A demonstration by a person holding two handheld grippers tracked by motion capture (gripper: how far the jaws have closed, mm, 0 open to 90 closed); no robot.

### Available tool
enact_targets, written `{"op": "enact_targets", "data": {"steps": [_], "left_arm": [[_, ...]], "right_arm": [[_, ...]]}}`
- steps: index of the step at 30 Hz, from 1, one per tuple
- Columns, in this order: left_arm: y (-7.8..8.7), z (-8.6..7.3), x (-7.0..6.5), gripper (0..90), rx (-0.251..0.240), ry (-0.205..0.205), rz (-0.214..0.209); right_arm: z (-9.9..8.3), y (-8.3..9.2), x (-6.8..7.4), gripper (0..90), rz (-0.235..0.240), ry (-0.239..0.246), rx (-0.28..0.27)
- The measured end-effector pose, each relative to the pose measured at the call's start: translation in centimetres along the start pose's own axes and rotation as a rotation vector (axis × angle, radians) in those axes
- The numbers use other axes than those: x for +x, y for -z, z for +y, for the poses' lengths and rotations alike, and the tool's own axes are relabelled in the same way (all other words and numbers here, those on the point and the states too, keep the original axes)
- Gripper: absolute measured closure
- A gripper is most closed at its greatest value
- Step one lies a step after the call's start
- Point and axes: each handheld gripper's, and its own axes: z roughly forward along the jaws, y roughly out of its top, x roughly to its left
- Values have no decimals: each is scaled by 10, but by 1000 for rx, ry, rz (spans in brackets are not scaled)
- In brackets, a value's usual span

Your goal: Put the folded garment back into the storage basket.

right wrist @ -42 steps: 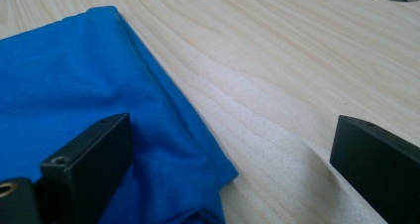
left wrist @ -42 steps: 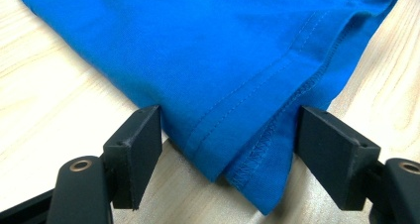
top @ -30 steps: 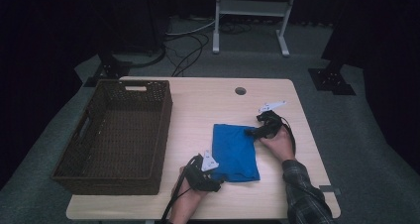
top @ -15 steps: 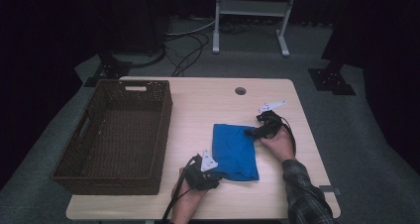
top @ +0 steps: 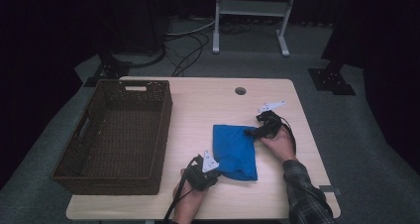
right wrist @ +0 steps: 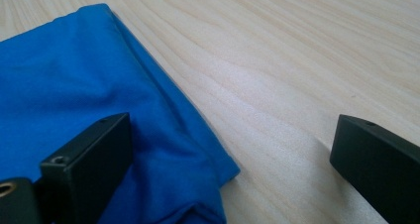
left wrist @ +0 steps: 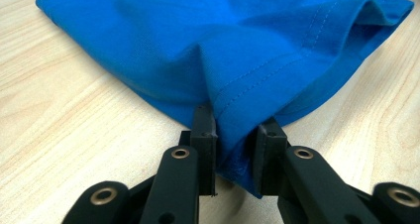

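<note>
High view: one blue cloth (top: pixel 234 150), one basket (top: pixel 116 130), two tools.

Dark-curtained lab; bare table (top: pixel 208 100); cables (top: pixel 190 43); metal stand (top: pixel 250 16).

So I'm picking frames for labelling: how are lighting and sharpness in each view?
High view: table lit, surroundings nearly black, slightly soft. Left gripper view: blue cloth bright, stitching crisp. Right gripper view: wood grain sharp farther off, near black jaws a little soft, soft shadow beside the cloth.

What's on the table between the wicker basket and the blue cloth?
Nothing: in the high view, bare wood of the table separates the basket from the blue cloth.
</note>
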Motion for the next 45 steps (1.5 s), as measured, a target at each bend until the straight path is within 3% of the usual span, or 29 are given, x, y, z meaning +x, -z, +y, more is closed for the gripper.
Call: {"op": "enact_targets", "data": {"steps": [4, 10, 17, 24, 33, 41, 45], "left_arm": [[0, 0, -1, 768, 1, 3, 8], [0, 0, -1, 767, 2, 5, 7], [0, 0, 0, 763, 1, 11, 2], [0, 0, 0, 759, 0, 8, -7], [0, 0, 0, 728, 0, -3, -30], [0, 0, 0, 741, 0, 2, -31], [0, 0, 2, 762, 0, -14, -36]], "right_arm": [[-1, 1, 0, 23, 8, -5, -3], [-3, 4, 5, 102, 10, -2, -18], [-7, 6, 18, 265, -8, 23, -34], [-10, 10, 25, 490, 27, 18, -53], [-12, 10, 29, 694, 68, -13, -55], [-13, 11, 37, 741, 28, 2, -68], [-14, 12, 50, 753, -55, 64, -79]]}}
